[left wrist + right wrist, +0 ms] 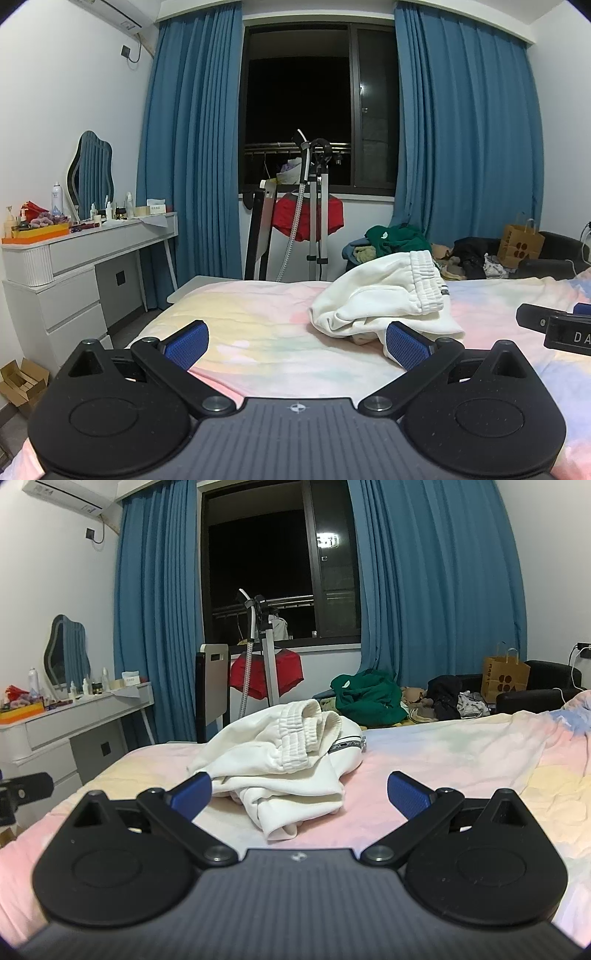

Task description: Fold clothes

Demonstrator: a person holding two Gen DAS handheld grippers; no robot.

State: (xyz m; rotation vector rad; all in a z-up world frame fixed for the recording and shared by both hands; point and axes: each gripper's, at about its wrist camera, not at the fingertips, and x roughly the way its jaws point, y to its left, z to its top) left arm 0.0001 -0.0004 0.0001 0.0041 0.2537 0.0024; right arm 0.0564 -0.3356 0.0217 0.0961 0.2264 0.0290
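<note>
A crumpled white garment (388, 299) with a ribbed elastic waistband lies in a heap on the pastel bed sheet (258, 332). In the left wrist view it sits ahead and right of my left gripper (297, 345), whose blue pads stand wide apart with nothing between them. The right gripper's black body (554, 326) shows at the right edge there. In the right wrist view the white garment (280, 764) lies straight ahead, its near end reaching between the spread blue pads of my right gripper (299, 795), which is open and holds nothing.
A heap of clothes with a green garment (365, 698) lies past the bed's far edge. A white dressing table (85, 258) with bottles and a mirror stands at left. A garment steamer stand (314, 206) with red cloth is by the window. A paper bag (504, 677) rests on a dark chair.
</note>
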